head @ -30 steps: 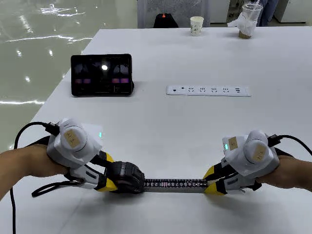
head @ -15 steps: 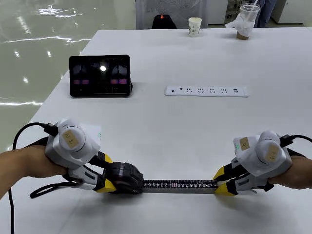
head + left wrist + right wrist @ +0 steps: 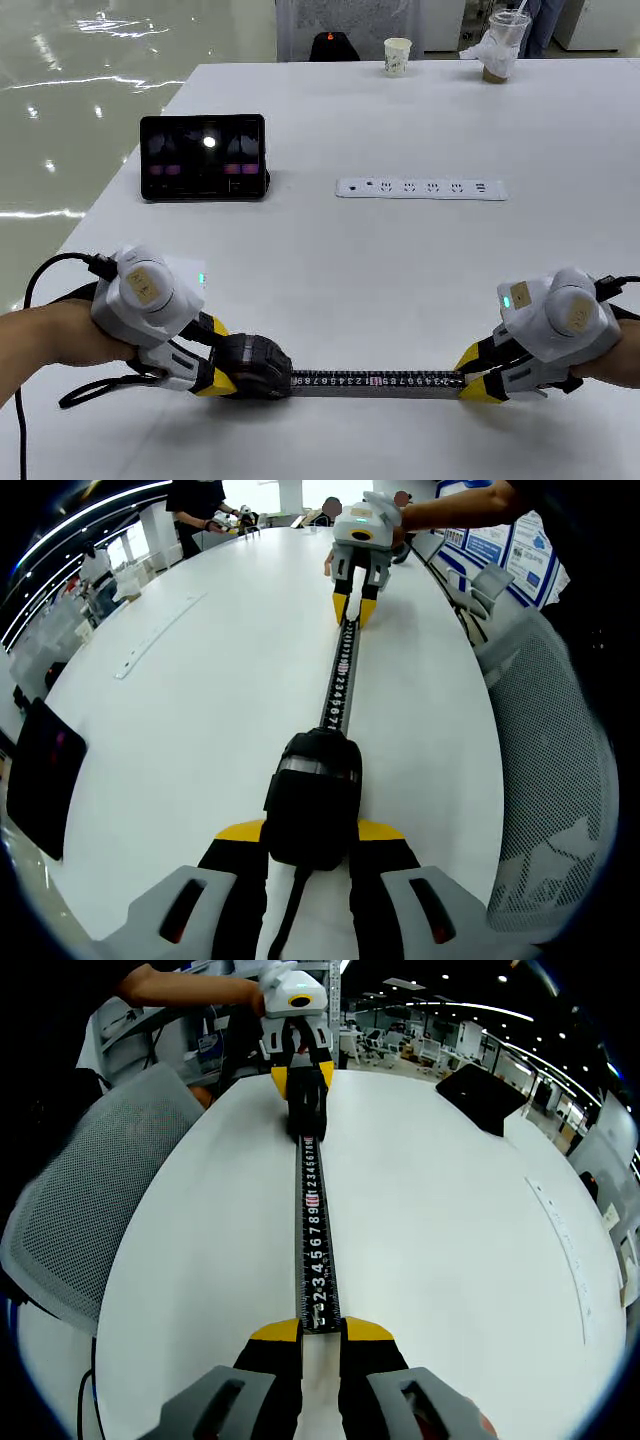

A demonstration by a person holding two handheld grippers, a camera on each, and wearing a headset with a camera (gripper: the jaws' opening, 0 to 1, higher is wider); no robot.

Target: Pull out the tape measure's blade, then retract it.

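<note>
the tape measure (image 3: 252, 366) is black; its blade (image 3: 375, 380) is dark grey with white numerals and a red mark midway. the left gripper (image 3: 220, 354) and right gripper (image 3: 471, 375) are white and pale grey with yellow-and-black jaws and a green light each. the table (image 3: 400, 270) is white; at upper left a black tablet (image 3: 203, 157) glows purple.

Black tape measure (image 3: 250, 366), blade (image 3: 375, 380) out flat

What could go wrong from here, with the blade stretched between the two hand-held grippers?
1. The right hand-held gripper pinches only the tip of the blade; if the tip slips out, the blade may snap back toward the case.
2. The left hand-held gripper clamps the rounded black case; a harder pull could twist it or drag it free.
</note>
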